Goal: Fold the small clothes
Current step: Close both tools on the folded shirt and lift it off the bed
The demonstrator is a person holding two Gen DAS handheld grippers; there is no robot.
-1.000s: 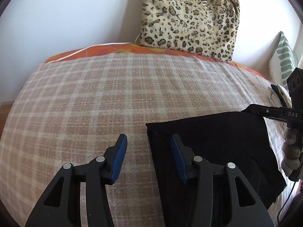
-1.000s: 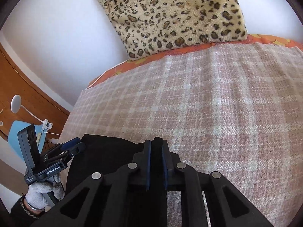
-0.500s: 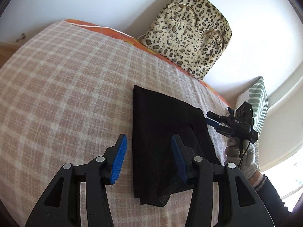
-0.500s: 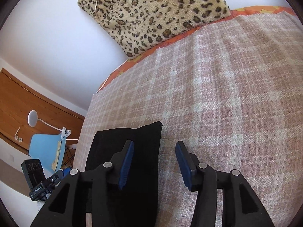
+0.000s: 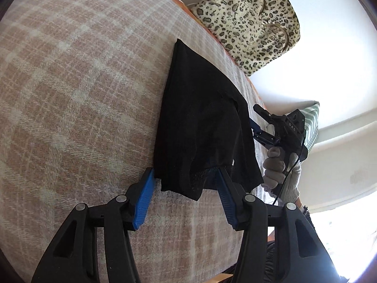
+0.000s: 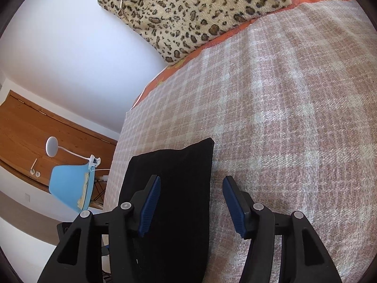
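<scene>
While the black garment [image 5: 202, 122] lies folded flat on the plaid blanket [image 5: 70, 89], the left gripper [image 5: 183, 195] sits with its blue pads spread wide, holding nothing, the garment's hemmed near end lying right between and just ahead of its fingertips. That near edge looks loose and layered, a corner drooping toward the left pad, so the smart play here, I'd say, is to come in low, slide one finger under all the layers and pinch them together, not just the top ply. Across the cloth, on the far side from the left tongs, the right gripper [image 5: 261, 127] shows in a gloved hand [image 5: 280, 167], close beside the garment's long edge. From its own camera, the right gripper [image 6: 192, 202] is released too, jaws parted with nothing between them; the garment [image 6: 174, 188] runs under its left finger and ends at a crisp corner ahead, bare blanket under the other finger. Both tools should grip matching corners and lift evenly, or the fold goes crooked. Beyond the tips, a leopard cushion [image 6: 188, 7] leans on the wall.
</scene>
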